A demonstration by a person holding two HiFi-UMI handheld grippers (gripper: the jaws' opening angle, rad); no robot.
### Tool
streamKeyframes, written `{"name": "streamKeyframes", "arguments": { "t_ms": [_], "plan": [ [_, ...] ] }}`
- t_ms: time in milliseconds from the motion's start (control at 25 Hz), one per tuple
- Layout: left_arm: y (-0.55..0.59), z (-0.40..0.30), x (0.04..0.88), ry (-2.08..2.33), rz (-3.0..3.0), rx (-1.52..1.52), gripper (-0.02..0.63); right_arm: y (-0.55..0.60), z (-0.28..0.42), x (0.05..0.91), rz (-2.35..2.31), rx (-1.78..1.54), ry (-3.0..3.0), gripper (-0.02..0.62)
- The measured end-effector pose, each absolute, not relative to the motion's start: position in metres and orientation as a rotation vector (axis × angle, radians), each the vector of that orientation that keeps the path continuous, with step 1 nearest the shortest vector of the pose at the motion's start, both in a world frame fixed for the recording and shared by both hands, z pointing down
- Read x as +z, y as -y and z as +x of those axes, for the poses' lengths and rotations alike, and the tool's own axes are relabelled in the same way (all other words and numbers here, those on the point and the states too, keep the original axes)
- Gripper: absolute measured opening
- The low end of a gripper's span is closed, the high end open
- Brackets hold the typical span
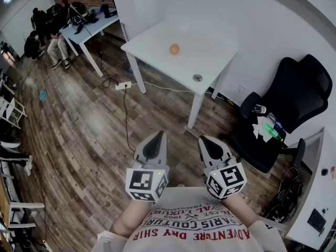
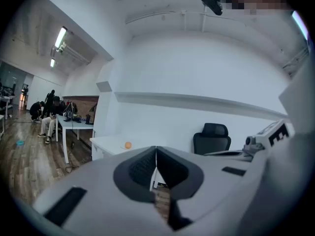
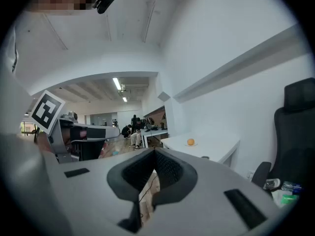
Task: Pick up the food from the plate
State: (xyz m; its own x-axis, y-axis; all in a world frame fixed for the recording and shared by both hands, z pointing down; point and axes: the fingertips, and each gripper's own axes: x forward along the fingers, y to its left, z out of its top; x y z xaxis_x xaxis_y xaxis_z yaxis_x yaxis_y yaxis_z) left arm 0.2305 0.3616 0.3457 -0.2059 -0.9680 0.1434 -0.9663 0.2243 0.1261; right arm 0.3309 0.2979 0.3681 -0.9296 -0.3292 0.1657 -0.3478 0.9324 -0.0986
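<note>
Close by, my left claw [image 1: 157, 135] and right claw [image 1: 205, 140] were pressed together, empty; far off, orange food [image 1: 174, 49] sat on the tabletop [image 1: 210, 54].

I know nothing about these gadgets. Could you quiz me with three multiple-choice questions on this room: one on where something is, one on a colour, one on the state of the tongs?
1. Where is the orange food?
A on the white table
B in a basket
C inside a drawer

2. What colour is the office chair?
A red
B black
C yellow

3. The left tongs and right tongs are:
A both shut and empty
B both wide open
C both gripping the food

Answers:
1 A, it sits on the tabletop, far ahead of the tongs.
2 B, its seat and back are black.
3 A, each pair's jaws meet with nothing between them.
</note>
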Motion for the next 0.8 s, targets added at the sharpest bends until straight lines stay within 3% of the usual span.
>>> {"name": "streamKeyframes", "arguments": {
  "t_ms": [800],
  "plan": [
    [-0.348,0.224,0.369,2.279,1.797,0.029,0.008,-0.270,0.324,0.396,0.541,0.377,2.903,0.012]
  ]
}}
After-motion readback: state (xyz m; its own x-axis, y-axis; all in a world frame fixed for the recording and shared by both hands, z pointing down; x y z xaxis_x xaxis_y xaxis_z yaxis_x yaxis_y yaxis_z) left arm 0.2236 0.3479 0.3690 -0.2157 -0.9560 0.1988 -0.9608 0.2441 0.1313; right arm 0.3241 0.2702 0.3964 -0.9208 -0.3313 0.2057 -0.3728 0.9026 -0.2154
